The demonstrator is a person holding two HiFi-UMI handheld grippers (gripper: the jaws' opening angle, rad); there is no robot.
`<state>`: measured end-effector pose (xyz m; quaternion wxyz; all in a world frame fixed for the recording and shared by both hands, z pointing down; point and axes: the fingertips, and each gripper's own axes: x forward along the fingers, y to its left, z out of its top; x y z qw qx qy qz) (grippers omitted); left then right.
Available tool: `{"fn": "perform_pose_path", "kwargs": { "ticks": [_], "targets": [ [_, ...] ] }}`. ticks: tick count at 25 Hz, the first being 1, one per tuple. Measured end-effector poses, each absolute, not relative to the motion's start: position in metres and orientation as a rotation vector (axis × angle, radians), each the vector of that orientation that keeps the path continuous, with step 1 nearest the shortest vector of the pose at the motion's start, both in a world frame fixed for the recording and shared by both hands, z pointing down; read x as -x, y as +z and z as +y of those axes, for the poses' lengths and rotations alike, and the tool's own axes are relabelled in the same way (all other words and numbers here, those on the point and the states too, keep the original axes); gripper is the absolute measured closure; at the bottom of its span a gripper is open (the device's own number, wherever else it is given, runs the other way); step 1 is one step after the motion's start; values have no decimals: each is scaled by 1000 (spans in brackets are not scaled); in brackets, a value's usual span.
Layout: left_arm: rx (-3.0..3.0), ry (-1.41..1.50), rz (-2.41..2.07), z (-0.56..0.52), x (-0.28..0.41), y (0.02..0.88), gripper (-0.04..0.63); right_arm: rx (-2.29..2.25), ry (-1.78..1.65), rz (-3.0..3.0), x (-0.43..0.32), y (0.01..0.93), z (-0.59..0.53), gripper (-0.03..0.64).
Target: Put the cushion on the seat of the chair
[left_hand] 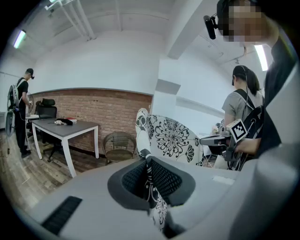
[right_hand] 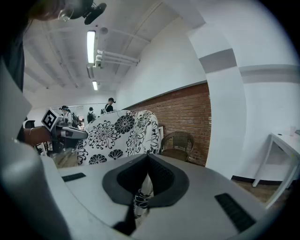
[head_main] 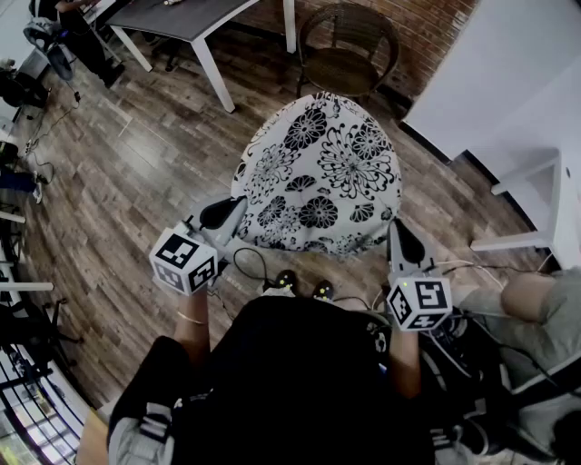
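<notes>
A white cushion (head_main: pixel 318 173) with black flower print hangs in the air above the wooden floor, stretched between my two grippers. My left gripper (head_main: pixel 231 216) is shut on its near left edge, and the fabric (left_hand: pixel 149 176) shows pinched between the jaws in the left gripper view. My right gripper (head_main: pixel 398 238) is shut on the near right edge, with a fold of fabric (right_hand: pixel 140 194) squeezed between its jaws. Beyond the cushion stands a round wicker chair (head_main: pixel 349 47) against the brick wall, its seat bare (left_hand: pixel 118 144) (right_hand: pixel 180 145).
A grey table with white legs (head_main: pixel 186 23) stands at the back left. A white table (head_main: pixel 536 204) is at the right by a white wall. A seated person's leg (head_main: pixel 536 304) is near my right gripper. Cables lie on the floor by my feet.
</notes>
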<state>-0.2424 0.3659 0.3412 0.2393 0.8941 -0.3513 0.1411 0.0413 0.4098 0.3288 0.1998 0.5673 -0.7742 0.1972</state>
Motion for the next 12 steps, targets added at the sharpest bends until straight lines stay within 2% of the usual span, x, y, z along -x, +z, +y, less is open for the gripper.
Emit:
{"fn": "perform_pose_path", "kwargs": {
  "ticks": [12],
  "targets": [
    [-2452,376,-973,370,244,342,586,-1588,556,-2187,-42,331,415,614]
  ]
}}
